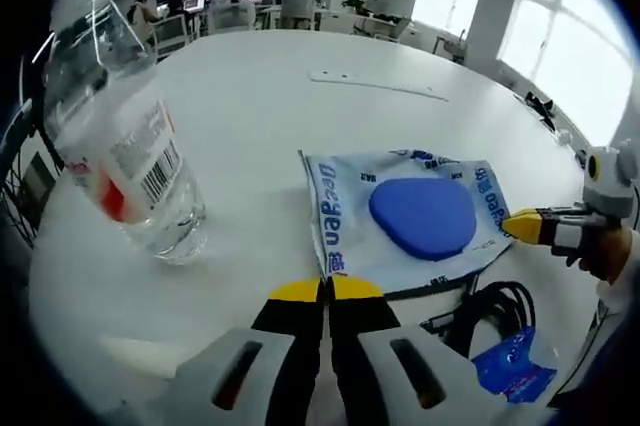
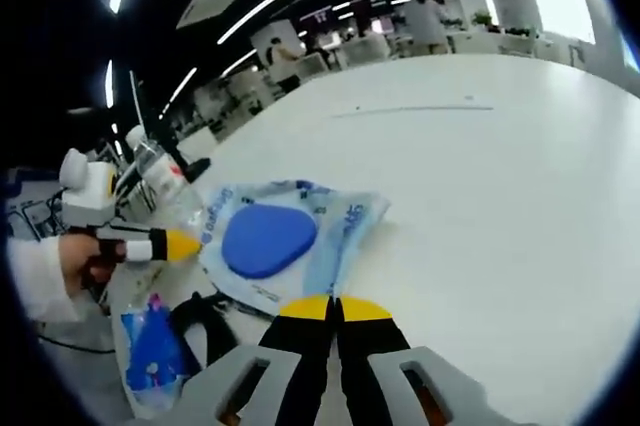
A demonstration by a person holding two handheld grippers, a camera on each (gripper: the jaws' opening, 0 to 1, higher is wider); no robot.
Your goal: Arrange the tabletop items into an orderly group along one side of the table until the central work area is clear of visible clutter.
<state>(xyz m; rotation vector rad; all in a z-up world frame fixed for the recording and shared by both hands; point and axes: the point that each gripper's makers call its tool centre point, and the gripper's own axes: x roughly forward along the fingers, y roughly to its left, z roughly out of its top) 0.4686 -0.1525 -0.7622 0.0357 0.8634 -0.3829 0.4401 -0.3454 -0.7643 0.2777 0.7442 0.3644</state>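
Step in hand: you appear to be early in the gathering. The items sit loosely near one edge of the white table (image 1: 300,96), and neither gripper holds anything.
Left gripper (image 1: 324,289): bottom centre of the left gripper view. Its yellow tips are pressed together, empty, with their ends just at the near edge of the pouch.
Right gripper (image 2: 336,307): bottom centre of the right gripper view. Its tips are also pressed together, empty, close to the pouch's near corner. In the left gripper view it comes in from the right edge, tips near the pouch's side.
Pouch (image 1: 400,216): a flat, crinkly white and blue printed packet with a solid blue rounded patch in its middle. It lies flat at centre right of the left gripper view.
Water bottle (image 1: 125,146): clear plastic with a label and barcode, standing at the left of the left gripper view, apart from the pouch.
Black cable (image 1: 495,311): coiled at lower right, just beside the pouch.
Blue packet (image 1: 512,366): small and shiny, touching the cable coil.
Next move: you will likely need to part one gripper's jaws and take the pouch by an edge, since it lies flat and thin. Then draw it toward the bottle's side.
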